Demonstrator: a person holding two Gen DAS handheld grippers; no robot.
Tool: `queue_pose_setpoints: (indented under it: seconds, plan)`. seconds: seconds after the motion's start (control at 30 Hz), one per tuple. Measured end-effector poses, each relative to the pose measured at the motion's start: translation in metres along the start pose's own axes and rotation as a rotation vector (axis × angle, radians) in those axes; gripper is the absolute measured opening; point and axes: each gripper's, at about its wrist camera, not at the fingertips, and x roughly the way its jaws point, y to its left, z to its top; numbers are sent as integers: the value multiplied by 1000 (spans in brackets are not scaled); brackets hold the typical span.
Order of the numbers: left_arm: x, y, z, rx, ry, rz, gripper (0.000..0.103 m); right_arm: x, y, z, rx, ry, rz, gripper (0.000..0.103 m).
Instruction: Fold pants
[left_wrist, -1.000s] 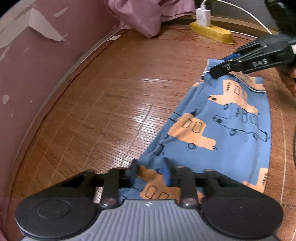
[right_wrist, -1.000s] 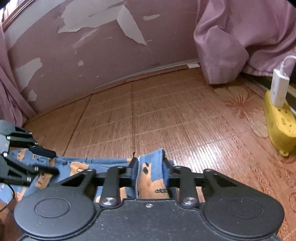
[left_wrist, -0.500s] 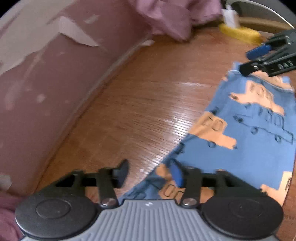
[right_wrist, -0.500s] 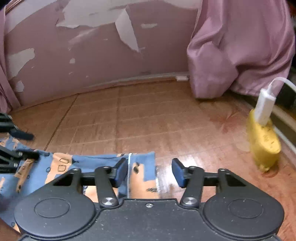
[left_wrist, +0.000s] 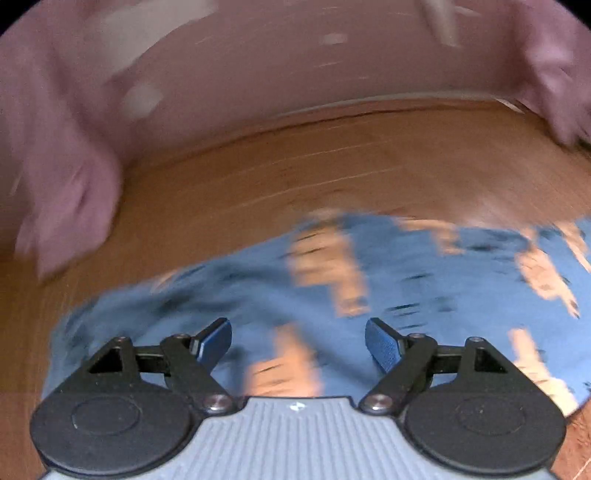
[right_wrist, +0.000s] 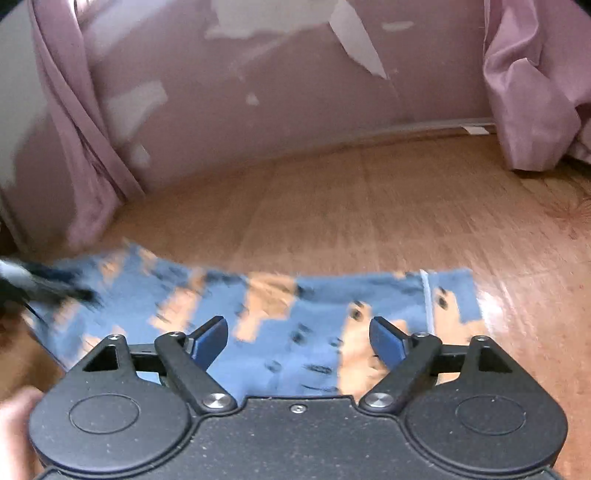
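Note:
Blue pants (left_wrist: 388, 288) with orange vehicle prints lie flat on the wooden floor, blurred by motion in the left wrist view. My left gripper (left_wrist: 298, 343) hangs open over the cloth with nothing between its blue pads. The same pants (right_wrist: 295, 314) spread across the right wrist view, their hem edge at the right. My right gripper (right_wrist: 298, 341) is open above them, holding nothing. The left gripper's dark fingers (right_wrist: 40, 284) show as a blur at the far left of the right wrist view.
A pink wall (right_wrist: 277, 92) with peeling paint runs behind the wooden floor (right_wrist: 369, 206). Pink curtains hang at the left (right_wrist: 81, 147) and at the right (right_wrist: 535, 92). A hand (right_wrist: 14, 424) shows at the lower left edge.
Both grippers have let go of the pants and opened wide. Both have pulled back and swung to face the wall, so the pants now lie flat below them.

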Motion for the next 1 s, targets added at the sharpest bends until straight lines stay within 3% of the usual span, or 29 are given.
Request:
queue_pose_setpoints:
  seconds: [0.07, 0.17, 0.27, 0.4, 0.53, 0.63, 0.77, 0.93, 1.0]
  plan:
    - [2, 30, -10, -76, 20, 12, 87, 4, 3, -3, -59, 11, -75, 86]
    - [0, 69, -30, -151, 17, 16, 94, 7, 8, -6, -82, 30, -122, 91]
    - [-12, 93, -48, -139, 2, 16, 94, 9, 22, -11, -112, 60, -178, 96]
    - [-31, 80, -46, -48, 18, 62, 91, 4, 41, -15, -83, 46, -187, 97]
    - [-55, 56, -35, 158, -112, -65, 95, 6, 69, 15, -111, -12, -50, 102]
    - [-45, 21, -15, 378, -167, -130, 96, 42, 100, 50, -193, 56, 105, 102]
    - [-17, -15, -7, 645, -159, -146, 96, 101, 138, 103, -136, 176, 381, 98]
    - [6, -8, 3, 639, -99, -246, 94, 161, 176, 145, -91, 210, 439, 95]
    - [9, 1, 2, 595, -77, -309, 81, 174, 186, 151, -92, 220, 466, 95]
